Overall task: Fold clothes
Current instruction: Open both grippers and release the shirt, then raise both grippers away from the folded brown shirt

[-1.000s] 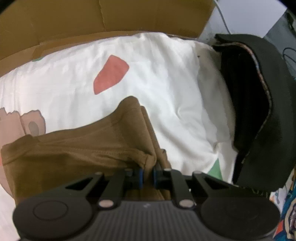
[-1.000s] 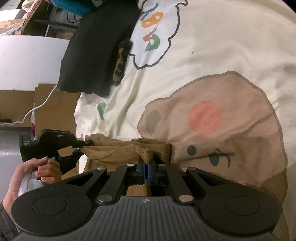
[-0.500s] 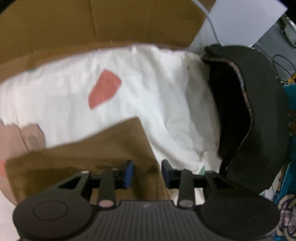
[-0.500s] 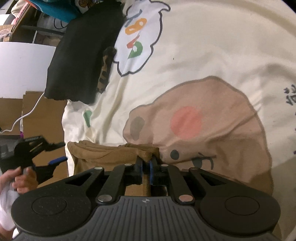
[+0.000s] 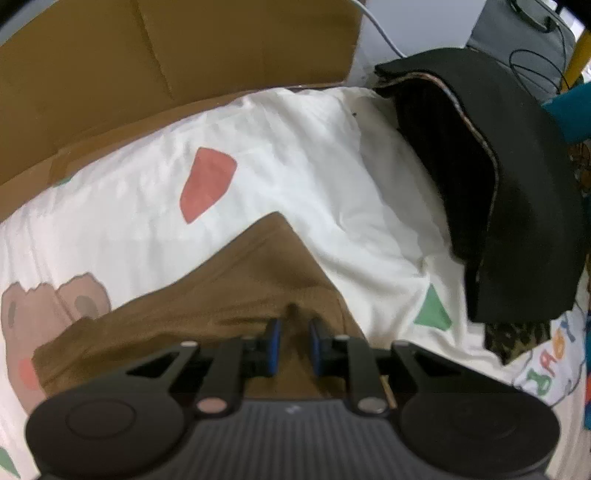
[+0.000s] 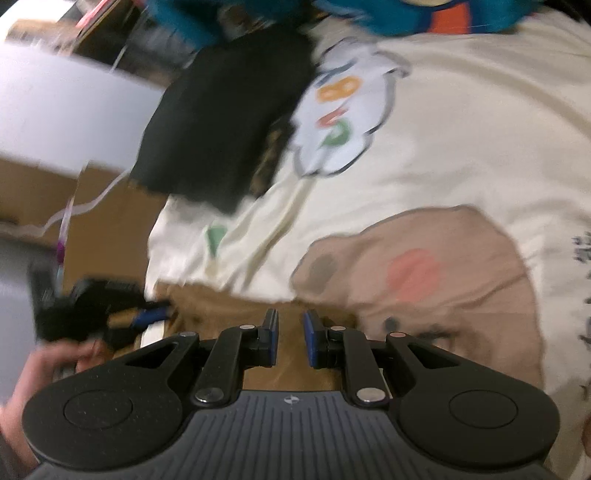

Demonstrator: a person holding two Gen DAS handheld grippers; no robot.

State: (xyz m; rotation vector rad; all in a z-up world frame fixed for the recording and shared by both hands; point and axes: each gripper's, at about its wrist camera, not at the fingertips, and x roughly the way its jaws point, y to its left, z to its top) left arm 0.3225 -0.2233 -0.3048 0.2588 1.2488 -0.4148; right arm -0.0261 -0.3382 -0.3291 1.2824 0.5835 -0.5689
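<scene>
A brown garment [image 5: 236,288] lies flat on the cream cartoon-print bedsheet [image 5: 295,173]. My left gripper [image 5: 293,332] is open just above its near edge, jaws apart, holding nothing. In the right wrist view the same brown garment [image 6: 229,306] lies below my right gripper [image 6: 290,326], which is open with its jaws apart over the cloth. The left gripper [image 6: 147,314] shows at the left of that view, at the garment's far end, held by a hand.
A folded black garment [image 5: 498,177] with a patterned piece under it lies at the sheet's right side; it also shows in the right wrist view [image 6: 221,122]. A cardboard sheet [image 5: 147,66] stands behind the bed. Blue fabric [image 6: 406,14] lies at the top.
Both grippers were shut on the brown garment and holding it up; the left opened first, then the right. The garment now lies flat on the sheet.
</scene>
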